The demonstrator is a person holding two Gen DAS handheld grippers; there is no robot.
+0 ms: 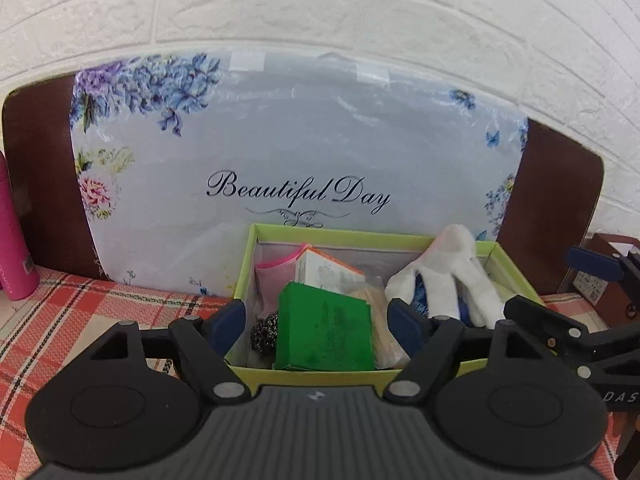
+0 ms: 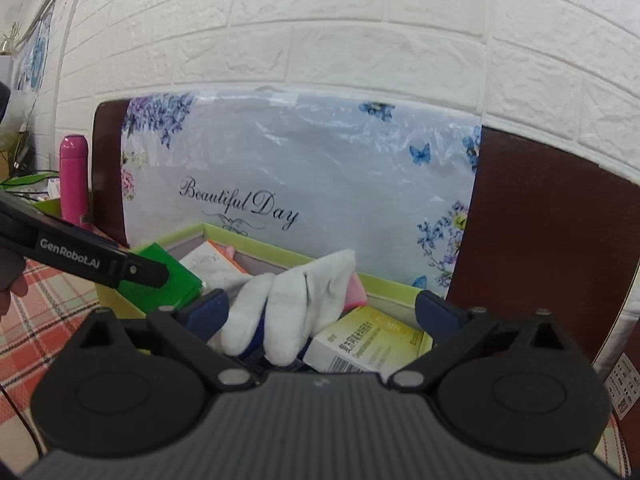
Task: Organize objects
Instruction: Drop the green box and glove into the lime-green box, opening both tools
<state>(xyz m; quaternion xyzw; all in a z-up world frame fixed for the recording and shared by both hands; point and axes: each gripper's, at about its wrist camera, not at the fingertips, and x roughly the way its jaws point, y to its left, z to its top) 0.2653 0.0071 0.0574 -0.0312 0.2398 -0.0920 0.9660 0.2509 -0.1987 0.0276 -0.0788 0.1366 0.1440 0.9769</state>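
The green-rimmed box (image 1: 440, 240) is the landmark here; it stands on the plaid-covered surface (image 1: 80, 300) in front of a floral board (image 1: 300, 152) reading "Beautiful Day". The white glove (image 2: 288, 312) lies draped over the box's right half, partly on a yellow carton (image 2: 372, 340) with small print I cannot read; it looks light, soft and limp, likely to sag and snag on the rim, so a pinch at the bunched palm rather than a loose finger seems wisest. At the box's left end a green packet (image 1: 326, 332) stands beside an orange-edged carton (image 1: 324, 268), a pink cloth (image 1: 276, 280) and a steel scourer (image 1: 264, 334). The right gripper (image 2: 320, 312) stands wide above the glove, pads not pressing it; the left gripper (image 1: 316, 320) is also spread wide, holding nothing, over the box's near rim. Its arm reads "GenRobot.AI"; a pink bottle (image 2: 74, 176) stands left of the box.
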